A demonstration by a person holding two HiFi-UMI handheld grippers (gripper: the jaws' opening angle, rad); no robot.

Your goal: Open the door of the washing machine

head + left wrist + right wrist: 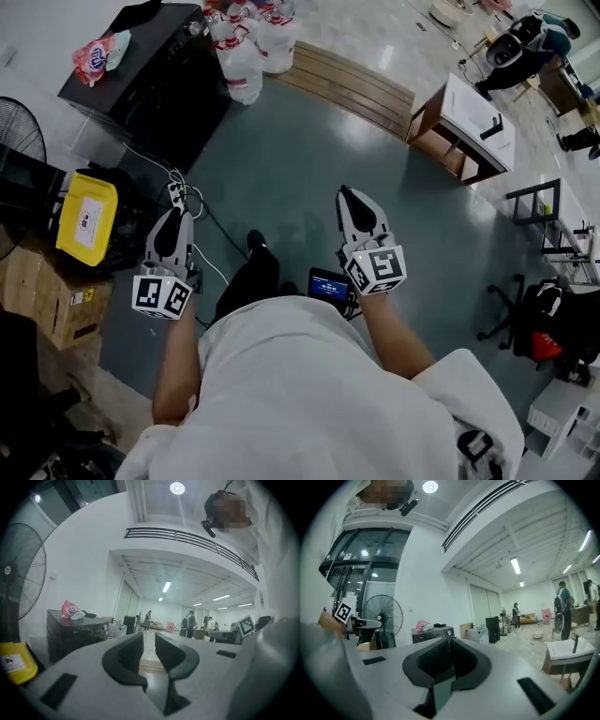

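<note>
The washing machine (150,75) is a black box at the upper left of the head view, with a pink bag (94,56) on top; its door is not visible. It also shows far ahead in the left gripper view (77,632) and the right gripper view (433,633). My left gripper (175,217) is held level over the grey floor, well short of the machine, its jaws (149,641) apart with nothing between them. My right gripper (349,195) hangs beside it to the right, its jaws (448,641) closed together and empty.
A yellow container (87,216), a standing fan (19,131) and a cardboard box (42,295) line the left side. A power strip with cables (178,197) lies on the floor ahead. White plastic bags (248,47), a wooden platform (347,84) and a small table (469,127) stand farther off.
</note>
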